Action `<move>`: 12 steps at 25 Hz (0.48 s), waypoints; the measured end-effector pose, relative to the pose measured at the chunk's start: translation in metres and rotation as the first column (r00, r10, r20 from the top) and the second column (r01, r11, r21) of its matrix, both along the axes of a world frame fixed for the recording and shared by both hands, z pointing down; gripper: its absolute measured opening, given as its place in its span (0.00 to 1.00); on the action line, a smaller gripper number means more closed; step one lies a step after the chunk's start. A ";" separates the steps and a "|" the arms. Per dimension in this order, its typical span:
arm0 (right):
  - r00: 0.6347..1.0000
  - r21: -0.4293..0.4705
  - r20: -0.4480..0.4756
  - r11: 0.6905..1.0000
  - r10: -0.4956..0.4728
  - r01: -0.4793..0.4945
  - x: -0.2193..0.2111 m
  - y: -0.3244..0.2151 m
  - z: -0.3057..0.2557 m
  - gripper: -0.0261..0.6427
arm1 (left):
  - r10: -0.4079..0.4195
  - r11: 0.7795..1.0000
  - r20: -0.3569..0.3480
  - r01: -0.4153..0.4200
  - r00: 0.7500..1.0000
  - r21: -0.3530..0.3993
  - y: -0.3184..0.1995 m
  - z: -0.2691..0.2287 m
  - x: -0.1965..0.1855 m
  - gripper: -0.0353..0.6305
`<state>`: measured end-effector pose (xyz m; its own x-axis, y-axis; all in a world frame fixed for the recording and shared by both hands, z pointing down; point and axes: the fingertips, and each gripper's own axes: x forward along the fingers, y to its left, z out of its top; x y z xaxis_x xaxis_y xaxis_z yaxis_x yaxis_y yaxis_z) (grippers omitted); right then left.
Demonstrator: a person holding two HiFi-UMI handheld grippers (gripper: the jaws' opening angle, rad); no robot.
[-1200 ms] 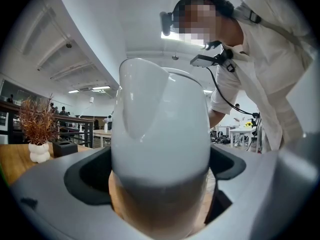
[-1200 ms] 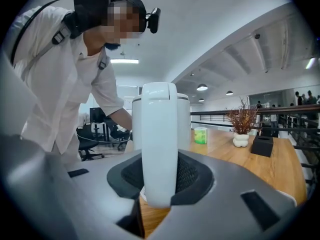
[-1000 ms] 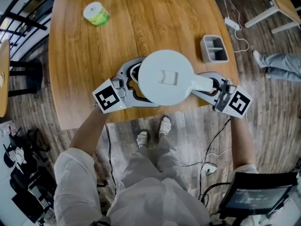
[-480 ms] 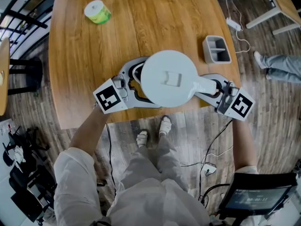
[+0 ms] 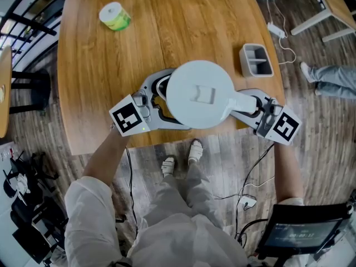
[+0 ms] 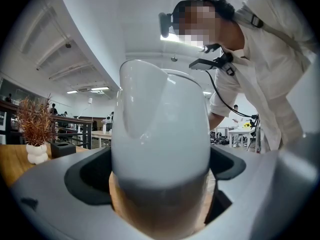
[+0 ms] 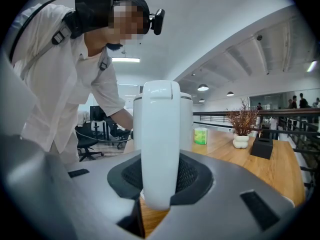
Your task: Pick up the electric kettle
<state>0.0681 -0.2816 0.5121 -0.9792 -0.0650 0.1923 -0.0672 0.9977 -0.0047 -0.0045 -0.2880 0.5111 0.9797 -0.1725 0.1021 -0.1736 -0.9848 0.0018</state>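
**Kettle (image 5: pixel 199 93) gripped from two sides**

The electric kettle (image 5: pixel 199 93) — white, with the lid closed — sits between the two grippers. It is over the near edge of the wooden table (image 5: pixel 105 65), directly in front of the person.

The right gripper (image 5: pixel 253 103) is clenched on the handle (image 7: pixel 159 134). In its own view the dark pads press the white handle from both sides, and table wood is visible under the handle's lower end. The left gripper (image 5: pixel 164 98) embraces the round body on the opposite side, below the spout. Its jaws stand wide because the body is wide, and the pads look to be pressing the wall on both sides, so I read it as grasping too.

I judge this arrangement is chosen for balance. The handle alone gives a narrow grip far from the kettle's weight, and the second gripper on the body prevents tipping or swinging. Whether the base has left the table I cannot tell for certain. From above the kettle looks large and near, which suggests it is raised.

Further out on the table, well apart from the kettle, are two more things — a green-wrapped paper roll (image 5: pixel 114 15) at the far left and a grey two-compartment holder (image 5: pixel 255 59) at the right edge. Neither stands in the way of a lift.
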 end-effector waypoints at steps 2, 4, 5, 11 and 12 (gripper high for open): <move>1.000 0.006 -0.012 1.000 -0.001 0.001 0.000 -0.001 -0.001 0.19 | 0.000 1.000 0.009 0.000 1.000 0.004 -0.001 -0.001 0.001 0.93; 1.000 0.010 -0.022 1.000 0.000 0.000 0.001 -0.001 -0.002 0.19 | 0.000 1.000 0.010 0.000 1.000 0.009 -0.001 -0.001 0.001 0.93; 1.000 0.009 -0.023 1.000 0.001 0.000 0.001 -0.001 -0.003 0.19 | -0.002 1.000 0.007 0.002 1.000 0.007 -0.001 -0.002 0.001 0.93; 1.000 0.016 -0.009 1.000 0.004 -0.004 0.003 -0.001 -0.020 0.19 | 0.000 1.000 -0.003 0.001 1.000 0.023 0.000 -0.018 0.003 0.93; 1.000 0.019 -0.007 1.000 0.003 -0.003 0.003 -0.001 -0.023 0.19 | -0.001 1.000 -0.003 0.001 1.000 0.025 0.000 -0.021 0.003 0.93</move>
